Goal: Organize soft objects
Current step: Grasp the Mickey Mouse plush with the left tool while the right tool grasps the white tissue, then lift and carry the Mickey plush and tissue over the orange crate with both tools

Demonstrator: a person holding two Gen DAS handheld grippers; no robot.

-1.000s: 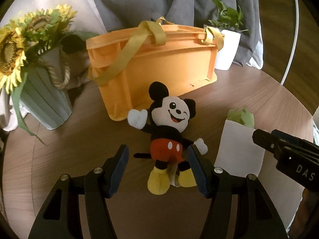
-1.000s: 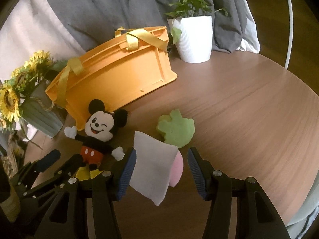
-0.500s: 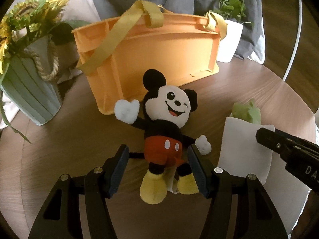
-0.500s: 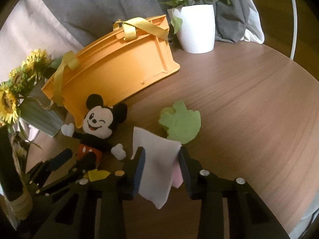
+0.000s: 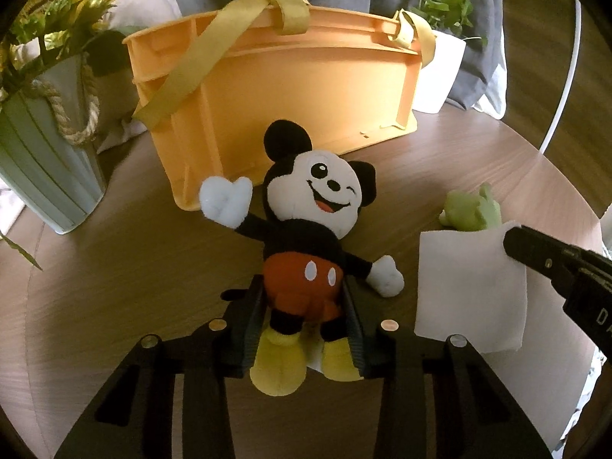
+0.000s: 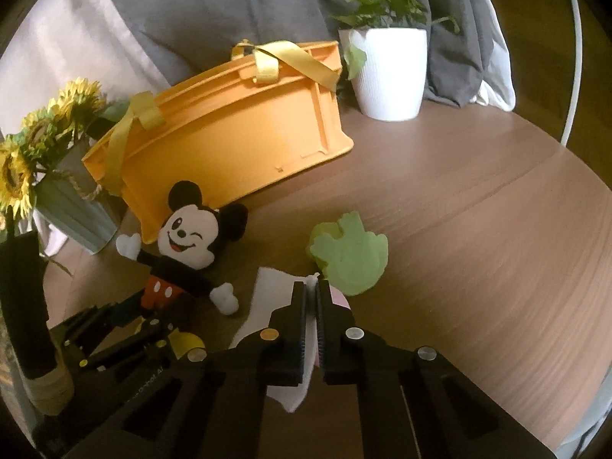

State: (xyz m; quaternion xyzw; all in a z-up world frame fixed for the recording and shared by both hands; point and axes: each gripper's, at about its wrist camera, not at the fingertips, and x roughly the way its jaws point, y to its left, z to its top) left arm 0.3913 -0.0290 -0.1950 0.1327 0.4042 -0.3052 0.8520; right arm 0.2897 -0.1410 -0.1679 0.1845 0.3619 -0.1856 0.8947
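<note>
Wooden table (image 6: pixel 478 199), orange basket (image 5: pixel 290 91) behind, left gripper (image 5: pixel 304 321) closing on mouse plush (image 5: pixel 306 237), right gripper (image 6: pixel 310 302) pinching white cloth (image 6: pixel 267 294)

My round wooden desk (image 6: pixel 478 199) fills the lower frame; grey curtains (image 6: pixel 214 7) hang along the top, daylight-lit.

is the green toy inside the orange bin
No, the green toy lies on the table, in front of the orange bin.
</note>
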